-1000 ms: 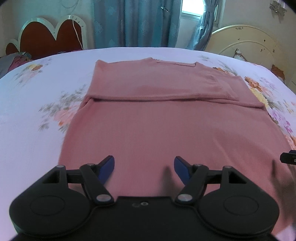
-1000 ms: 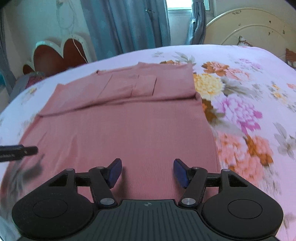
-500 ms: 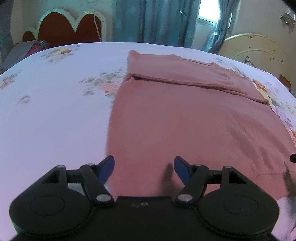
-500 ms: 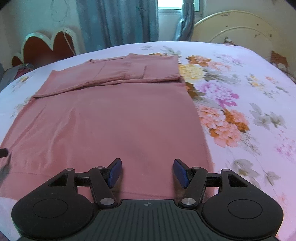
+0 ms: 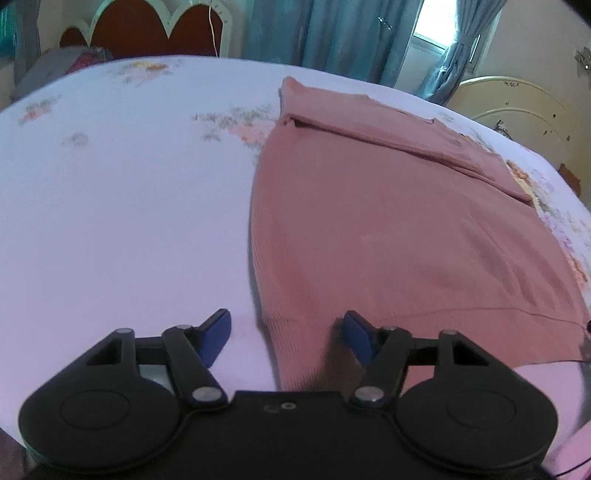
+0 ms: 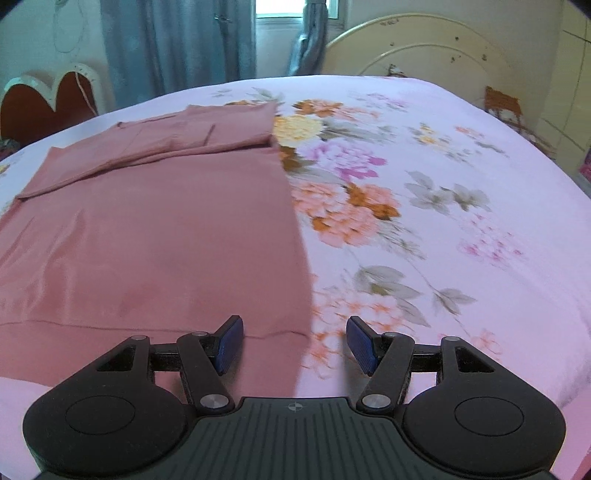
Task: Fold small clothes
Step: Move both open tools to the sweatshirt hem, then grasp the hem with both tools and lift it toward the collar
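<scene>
A dusty-pink garment [image 5: 388,229] lies flat on the bed, its far end folded over into a band [image 5: 369,118]. My left gripper [image 5: 286,325] hovers at the garment's near left corner. Its jaws are closing, the garment's side edge runs between the blue pads, and they do not press on it. In the right wrist view the same garment [image 6: 166,229] fills the left half. My right gripper [image 6: 295,332] is open over the near right corner, with the hem and side edge between its fingers.
The bed carries a pale floral sheet [image 6: 443,221], plain white-lilac to the left of the garment [image 5: 129,203]. A red scalloped headboard [image 5: 147,33] and blue curtains [image 5: 332,33] stand behind. A cream curved headboard [image 6: 424,55] leans at the back right.
My left gripper slid left from mid-hem to the garment's left corner, and its fingers narrowed slightly. The right gripper slid right to the right corner. The garment lies as before.
</scene>
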